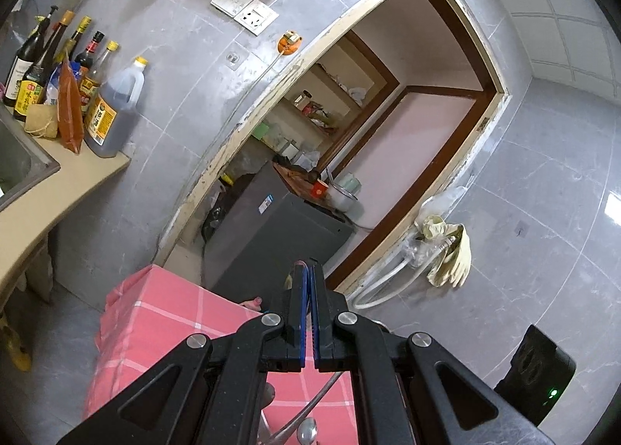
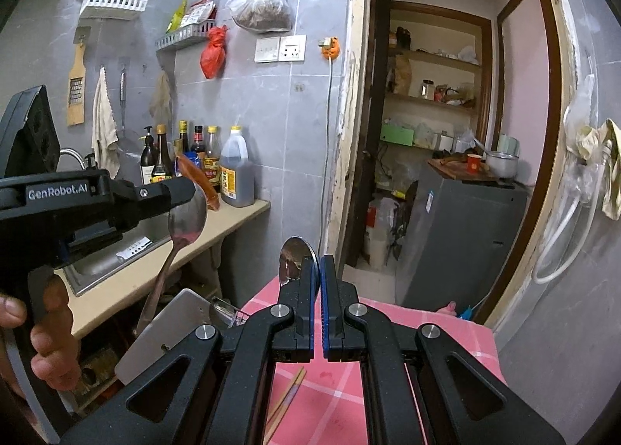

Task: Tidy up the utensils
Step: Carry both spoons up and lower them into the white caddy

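The right gripper's fingers hide the handle of its spoon. In the left wrist view a second spoon runs off the bottom edge, largely behind the left gripper.

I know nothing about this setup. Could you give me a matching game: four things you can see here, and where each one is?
Things:
1. red bag
2. chopsticks
3. jug of dark liquid
4. spoon

Places:
A. pinched in the right gripper
B. lying on the pink cloth
C. hanging on the tiled wall
D. standing on the counter

Pairs: 1-C, 2-B, 3-D, 4-A.

The left gripper carries a second spoon.
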`<state>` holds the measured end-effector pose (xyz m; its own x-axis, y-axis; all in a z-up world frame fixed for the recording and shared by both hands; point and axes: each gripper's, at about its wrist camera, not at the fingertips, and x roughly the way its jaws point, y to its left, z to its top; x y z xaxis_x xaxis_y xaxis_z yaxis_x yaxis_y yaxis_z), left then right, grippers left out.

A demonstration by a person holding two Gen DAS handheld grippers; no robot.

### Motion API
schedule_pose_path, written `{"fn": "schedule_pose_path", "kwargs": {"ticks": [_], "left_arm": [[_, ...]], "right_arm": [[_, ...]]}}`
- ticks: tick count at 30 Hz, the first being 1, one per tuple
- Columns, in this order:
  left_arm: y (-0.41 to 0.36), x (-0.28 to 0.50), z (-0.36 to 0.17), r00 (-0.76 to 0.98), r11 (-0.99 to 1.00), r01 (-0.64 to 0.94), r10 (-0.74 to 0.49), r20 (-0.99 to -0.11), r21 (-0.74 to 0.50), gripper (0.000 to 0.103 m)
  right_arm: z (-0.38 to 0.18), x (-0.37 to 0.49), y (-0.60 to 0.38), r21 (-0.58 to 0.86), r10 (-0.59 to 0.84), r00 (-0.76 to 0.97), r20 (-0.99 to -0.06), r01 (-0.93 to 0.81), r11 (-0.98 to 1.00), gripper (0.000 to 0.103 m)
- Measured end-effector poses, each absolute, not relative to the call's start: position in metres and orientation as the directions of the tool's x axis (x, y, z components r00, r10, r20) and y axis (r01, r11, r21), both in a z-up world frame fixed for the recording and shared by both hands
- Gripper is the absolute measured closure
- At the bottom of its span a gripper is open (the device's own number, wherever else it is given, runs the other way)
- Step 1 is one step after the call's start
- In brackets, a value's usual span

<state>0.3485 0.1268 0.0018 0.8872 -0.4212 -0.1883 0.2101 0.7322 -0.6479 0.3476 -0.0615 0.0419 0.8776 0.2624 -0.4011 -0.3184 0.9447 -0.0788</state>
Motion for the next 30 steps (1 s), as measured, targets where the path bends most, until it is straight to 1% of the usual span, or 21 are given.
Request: {"fn": "schedule_pose_path", "kwargs": {"ticks": [4, 7, 11, 16, 30], "left_arm": [[0.132, 0.349, 0.011, 0.889, 0.707, 0.233, -0.434, -0.149, -0.668, 0.101], [0.133, 0.351, 0.018, 0.887, 0.670, 0.260, -0.450, -0.102, -0.695, 0.101], [0.131, 0.354, 0.009, 0.880, 0.638, 0.269, -0.467, -0.085, -0.722, 0.101], [0.129, 0.353, -0.013, 0.876, 0.621, 0.246, -0.471, -0.104, -0.745, 0.101], [0.127, 0.335, -0.049, 0.856, 0.692, 0.204, -0.470, -0.217, -0.693, 0.100]], "right_arm": [[0.041, 0.351, -0.061, -0.080, 0.259, 0.882, -0.395, -0.314, 0.946, 0.100], [0.042, 0.352, -0.059, -0.088, 0.258, 0.883, -0.391, -0.315, 0.945, 0.100], [0.043, 0.351, -0.056, -0.103, 0.259, 0.882, -0.393, -0.322, 0.941, 0.100], [0.039, 0.346, -0.053, -0.125, 0.267, 0.875, -0.403, -0.342, 0.931, 0.100], [0.012, 0.337, -0.044, -0.081, 0.306, 0.842, -0.445, -0.378, 0.922, 0.100]]}}
